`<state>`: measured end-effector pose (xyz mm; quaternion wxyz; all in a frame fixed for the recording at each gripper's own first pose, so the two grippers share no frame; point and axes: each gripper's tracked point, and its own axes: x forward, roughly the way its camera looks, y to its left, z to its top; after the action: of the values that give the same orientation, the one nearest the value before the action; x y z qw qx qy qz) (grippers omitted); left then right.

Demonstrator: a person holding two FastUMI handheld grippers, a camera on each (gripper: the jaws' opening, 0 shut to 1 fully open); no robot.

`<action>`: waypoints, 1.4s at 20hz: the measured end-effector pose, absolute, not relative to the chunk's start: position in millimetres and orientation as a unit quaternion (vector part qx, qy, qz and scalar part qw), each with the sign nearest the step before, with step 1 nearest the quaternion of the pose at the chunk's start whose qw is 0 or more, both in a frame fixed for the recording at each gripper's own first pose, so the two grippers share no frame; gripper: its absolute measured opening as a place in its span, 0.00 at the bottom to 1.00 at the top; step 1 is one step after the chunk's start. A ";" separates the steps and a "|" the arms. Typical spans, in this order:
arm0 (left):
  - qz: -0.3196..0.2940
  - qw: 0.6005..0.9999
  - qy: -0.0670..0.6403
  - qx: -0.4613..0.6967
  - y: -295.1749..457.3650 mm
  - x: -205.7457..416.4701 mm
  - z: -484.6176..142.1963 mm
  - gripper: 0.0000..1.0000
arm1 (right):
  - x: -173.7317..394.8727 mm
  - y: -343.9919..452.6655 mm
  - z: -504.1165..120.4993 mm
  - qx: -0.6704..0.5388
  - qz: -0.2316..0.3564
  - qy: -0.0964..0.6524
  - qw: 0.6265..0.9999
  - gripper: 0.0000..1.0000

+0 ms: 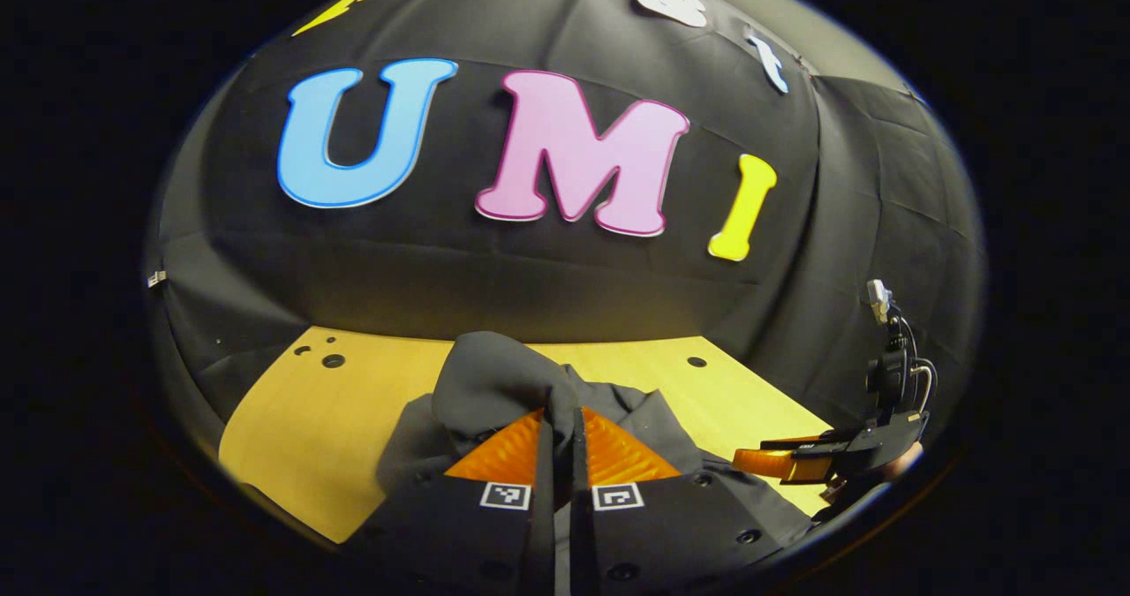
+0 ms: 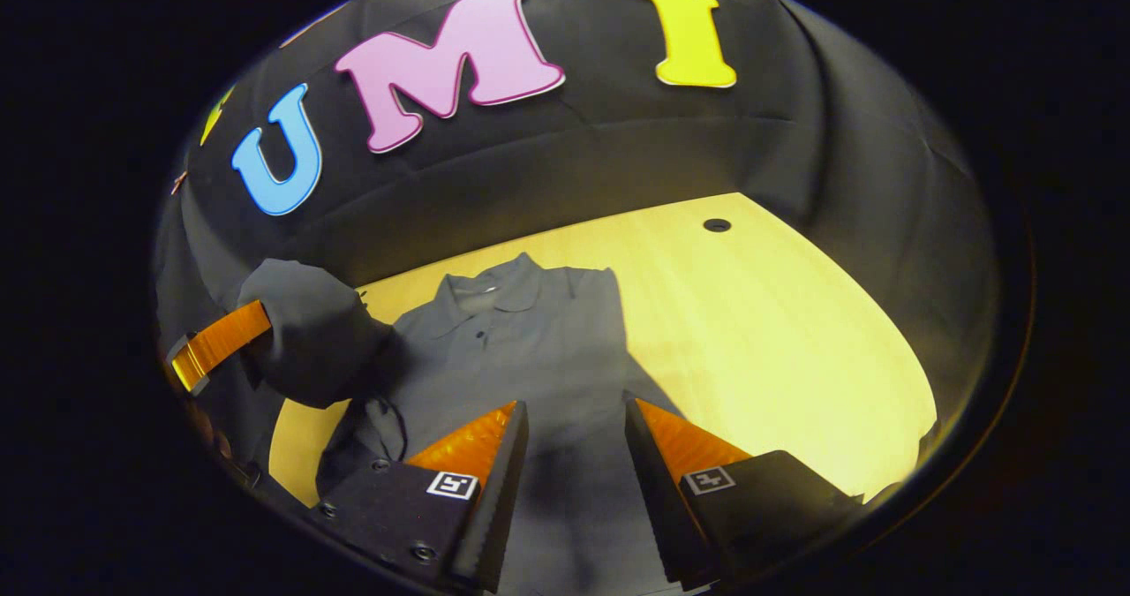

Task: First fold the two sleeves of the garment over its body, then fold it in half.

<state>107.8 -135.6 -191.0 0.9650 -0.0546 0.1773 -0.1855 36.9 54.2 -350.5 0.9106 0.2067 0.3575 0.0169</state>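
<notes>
Left gripper (image 1: 561,419) jaws pinch the garment's (image 2: 530,349) sleeve (image 2: 313,340), lifted off the surface (image 2: 777,331); right gripper (image 2: 574,419) jaws spread.

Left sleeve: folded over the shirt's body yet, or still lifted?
Lifted: the left tool pinches the sleeve, bunched above the shirt.

Shirt (image 2: 530,349) flat on table (image 2: 777,331), collar far; sleeve (image 2: 309,340) raised at left in left gripper (image 1: 562,441); right gripper (image 2: 574,419) above near hem.

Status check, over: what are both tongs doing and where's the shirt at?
Left tongs shut on a lifted sleeve. Right tongs open above the shirt, holding nothing. Shirt lies on the table, collar far; half fold not done. Nothing in the way.
</notes>
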 end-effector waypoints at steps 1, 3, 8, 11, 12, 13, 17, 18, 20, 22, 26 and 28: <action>-0.192 0.963 0.180 -0.052 -148.6 106.6 -193.7 0.12 | 34.9 43.6 -354.0 0.207 0.013 0.359 0.910 0.70; -0.202 0.960 0.188 -0.045 -172.6 105.7 -206.3 0.11 | 31.8 24.7 -361.5 0.207 0.005 0.364 0.908 0.70; -0.200 0.956 0.215 -0.017 -210.3 101.2 -251.8 0.11 | 23.9 -7.1 -377.3 0.216 0.005 0.378 0.900 0.69; -0.193 0.953 0.235 -0.003 -224.5 97.6 -283.6 0.11 | 23.1 -26.0 -384.3 0.212 0.005 0.379 0.901 0.69; -0.193 0.951 0.240 0.004 -227.3 95.9 -295.5 0.12 | 21.0 -32.4 -387.2 0.210 0.004 0.381 0.900 0.70; -0.195 0.950 0.246 0.010 -231.5 93.2 -305.3 0.12 | 18.6 -38.6 -390.6 0.207 0.003 0.383 0.900 0.70; -0.201 0.941 0.269 0.028 -251.2 83.8 -338.3 0.14 | 8.8 -59.5 -402.0 0.192 0.001 0.396 0.898 0.70; -0.205 0.939 0.276 0.030 -255.5 80.9 -346.2 0.15 | 7.1 -61.6 -403.5 0.190 0.001 0.398 0.898 0.70; -0.216 0.933 0.286 0.028 -267.9 75.3 -355.1 0.20 | 3.7 -65.1 -406.7 0.186 0.003 0.401 0.897 0.70; -0.235 0.927 0.292 0.021 -281.5 66.6 -358.2 0.25 | 1.6 -65.6 -407.4 0.184 0.007 0.403 0.897 0.70; -0.281 0.910 0.304 0.009 -309.6 42.0 -357.2 0.46 | -4.3 -65.5 -408.1 0.177 0.014 0.404 0.897 0.70; -0.307 0.902 0.305 0.002 -322.8 25.5 -350.2 0.47 | -7.5 -63.0 -409.8 0.171 0.018 0.408 0.897 0.70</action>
<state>25.5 -322.8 -350.2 0.9015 0.0019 0.3054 -0.3065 -7.5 -63.0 -409.8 0.8966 0.1714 0.4078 0.0185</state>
